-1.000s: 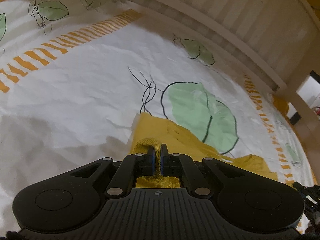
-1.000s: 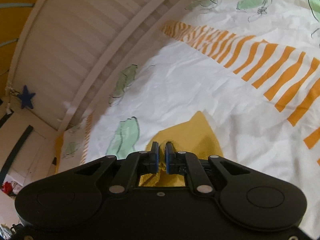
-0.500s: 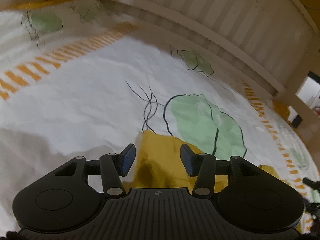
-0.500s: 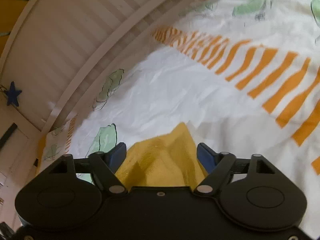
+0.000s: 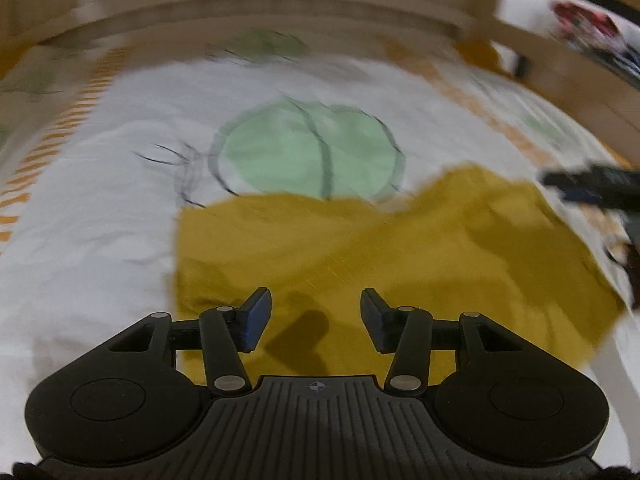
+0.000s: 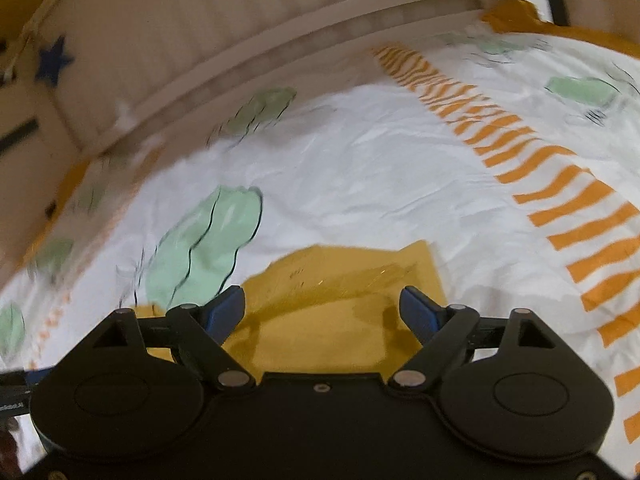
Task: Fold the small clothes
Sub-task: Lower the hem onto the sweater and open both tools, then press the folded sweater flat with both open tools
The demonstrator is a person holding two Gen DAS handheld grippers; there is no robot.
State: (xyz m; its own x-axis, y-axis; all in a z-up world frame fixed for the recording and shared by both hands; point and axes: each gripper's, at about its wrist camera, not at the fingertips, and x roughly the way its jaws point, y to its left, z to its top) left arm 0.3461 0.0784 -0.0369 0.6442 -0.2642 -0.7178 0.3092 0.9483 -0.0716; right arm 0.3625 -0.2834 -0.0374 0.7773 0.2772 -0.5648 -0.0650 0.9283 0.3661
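A mustard-yellow small garment (image 5: 380,248) lies spread on the white bed sheet (image 5: 100,220). My left gripper (image 5: 316,320) is open and empty, hovering over the garment's near left part. The garment also shows in the right wrist view (image 6: 340,292), with a folded edge at its far side. My right gripper (image 6: 322,312) is open and empty just above it. The right gripper's dark tip (image 5: 592,186) shows at the right edge of the left wrist view, beside the garment's far right corner. Both views are motion-blurred.
The sheet has green leaf prints (image 5: 316,152) and orange striped bands (image 6: 560,184). A white slatted bed rail (image 6: 240,40) runs along the far side. A blue star (image 6: 54,62) sits on the wall at left.
Both grippers have opened and let go of the yellow garment, then pulled back and up. The garment now lies flat on the sheet. Both cameras have swung.
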